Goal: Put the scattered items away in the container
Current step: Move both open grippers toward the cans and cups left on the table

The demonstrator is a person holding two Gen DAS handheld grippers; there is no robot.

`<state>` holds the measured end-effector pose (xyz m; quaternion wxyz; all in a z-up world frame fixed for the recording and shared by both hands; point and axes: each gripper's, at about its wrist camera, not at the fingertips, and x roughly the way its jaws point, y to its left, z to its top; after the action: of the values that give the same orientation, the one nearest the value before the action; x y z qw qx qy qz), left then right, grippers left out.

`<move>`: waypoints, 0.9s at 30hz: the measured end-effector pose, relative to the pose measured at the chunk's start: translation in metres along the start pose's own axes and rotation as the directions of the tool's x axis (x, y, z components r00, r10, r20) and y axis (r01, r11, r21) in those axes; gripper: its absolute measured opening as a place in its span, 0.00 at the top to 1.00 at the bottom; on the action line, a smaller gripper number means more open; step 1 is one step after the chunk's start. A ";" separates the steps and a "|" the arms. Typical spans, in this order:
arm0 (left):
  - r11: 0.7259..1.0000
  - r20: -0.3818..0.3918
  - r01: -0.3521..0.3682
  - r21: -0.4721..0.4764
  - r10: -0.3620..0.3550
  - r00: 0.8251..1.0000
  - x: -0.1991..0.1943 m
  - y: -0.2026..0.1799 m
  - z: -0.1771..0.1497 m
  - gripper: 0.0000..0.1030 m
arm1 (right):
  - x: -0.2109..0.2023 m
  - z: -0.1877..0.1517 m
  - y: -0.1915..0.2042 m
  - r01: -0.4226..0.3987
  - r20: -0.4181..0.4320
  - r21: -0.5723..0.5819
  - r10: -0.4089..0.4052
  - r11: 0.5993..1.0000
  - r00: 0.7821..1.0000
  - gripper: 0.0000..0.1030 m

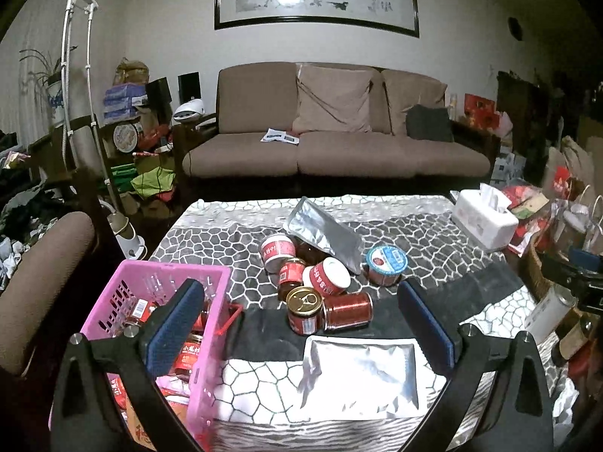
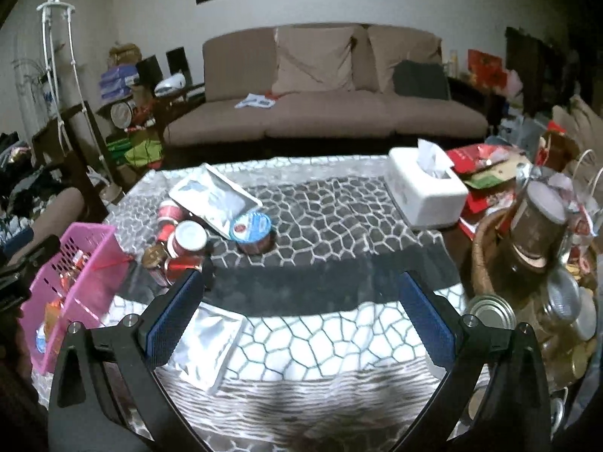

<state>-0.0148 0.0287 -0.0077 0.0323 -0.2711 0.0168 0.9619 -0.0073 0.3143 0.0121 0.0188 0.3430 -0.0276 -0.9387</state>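
Left gripper (image 1: pixel 301 324) spread wide, nothing between the blue pads, hovering low over the patterned table cloth (image 1: pixel 433 233); flat foil pouch (image 1: pixel 361 374) lying just below the gap, lower middle of the left wrist frame. Right gripper (image 2: pixel 301 307) likewise wide apart and holding nothing, same foil pouch (image 2: pixel 205 346) beside its left pad, lower left of the right wrist frame. Just past the left gripper, a huddle of red jars (image 1: pixel 320 282) at frame centre, some upright, some tipped over, touching one another; second foil pouch (image 1: pixel 324 237) leaning on the far side of the huddle; blue-lidded cup (image 1: pixel 386 263) just to its right. Pink basket (image 1: pixel 158 324) at lower left, already holding several jars. Tissue box (image 2: pixel 426 196) upper right on the cloth, well apart from the jars. Sofa (image 1: pixel 331 139) behind
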 end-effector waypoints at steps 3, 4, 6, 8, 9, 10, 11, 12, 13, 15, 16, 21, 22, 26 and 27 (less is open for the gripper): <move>1.000 -0.009 0.006 -0.001 -0.006 1.000 0.000 -0.001 0.000 0.00 | -0.001 -0.003 -0.005 -0.002 0.000 0.008 0.002 1.000 1.000 0.00; 1.000 -0.010 0.007 0.000 -0.007 1.000 0.000 -0.001 0.000 0.00 | -0.002 -0.003 -0.007 -0.009 0.003 0.018 0.009 1.000 1.000 0.00; 1.000 -0.007 0.006 0.004 -0.006 1.000 -0.001 -0.001 0.000 0.00 | -0.004 -0.002 -0.011 -0.023 0.008 0.043 0.023 0.999 1.000 0.00; 1.000 -0.008 0.006 0.007 -0.006 1.000 -0.001 -0.002 0.000 0.00 | -0.004 -0.002 -0.013 -0.034 0.010 0.061 0.034 0.998 0.999 0.00; 1.000 -0.009 0.007 0.006 -0.007 1.000 -0.001 -0.002 0.000 0.00 | -0.004 -0.002 -0.013 -0.040 0.011 0.069 0.039 0.997 0.999 0.00; 1.000 -0.011 0.011 0.004 -0.010 1.000 -0.001 -0.001 0.000 0.00 | -0.003 -0.002 -0.013 -0.043 0.009 0.071 0.042 0.997 0.999 0.00; 1.000 -0.013 0.012 0.001 -0.012 1.000 -0.001 -0.001 0.000 0.00 | -0.002 -0.001 -0.012 -0.043 0.007 0.071 0.043 0.997 0.999 0.00; 1.000 -0.015 0.013 -0.002 -0.013 1.000 0.000 0.000 -0.001 0.00 | -0.001 -0.002 -0.011 -0.043 0.004 0.067 0.043 0.997 0.999 0.00; 1.000 -0.017 0.013 -0.003 -0.013 1.000 0.000 0.000 -0.001 0.00 | 0.000 -0.002 -0.010 -0.041 0.002 0.064 0.041 0.997 0.999 0.00; 1.000 -0.020 0.012 -0.006 -0.012 1.000 0.000 0.001 -0.001 0.00 | 0.002 -0.002 -0.008 -0.042 -0.005 0.059 0.043 0.997 0.999 0.00; 1.000 -0.022 0.012 -0.007 -0.012 1.000 0.000 0.001 -0.001 0.00 | 0.003 -0.003 -0.008 -0.043 -0.010 0.059 0.044 0.997 0.999 0.00; 1.000 -0.049 0.023 -0.014 -0.024 0.999 0.005 0.004 -0.001 0.00 | 0.012 -0.006 -0.007 -0.052 -0.031 0.072 0.055 0.996 0.998 0.00; 1.000 -0.057 0.023 -0.018 -0.024 0.998 0.007 0.005 -0.002 0.00 | 0.013 -0.006 -0.005 -0.052 -0.033 0.069 0.055 0.996 0.998 0.00; 1.000 -0.074 0.013 -0.017 -0.014 0.997 0.011 0.007 -0.001 0.00 | 0.014 -0.005 -0.001 -0.052 -0.031 0.050 0.054 0.997 0.998 0.00; 1.000 -0.077 0.013 -0.013 -0.014 0.997 0.012 0.007 -0.001 0.00 | 0.014 -0.004 0.000 -0.053 -0.029 0.048 0.055 0.997 0.998 0.00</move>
<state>-0.0245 0.0223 -0.0149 0.0363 -0.3082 0.0102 0.9506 -0.0151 0.3135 -0.0004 0.0365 0.3564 -0.0589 -0.9318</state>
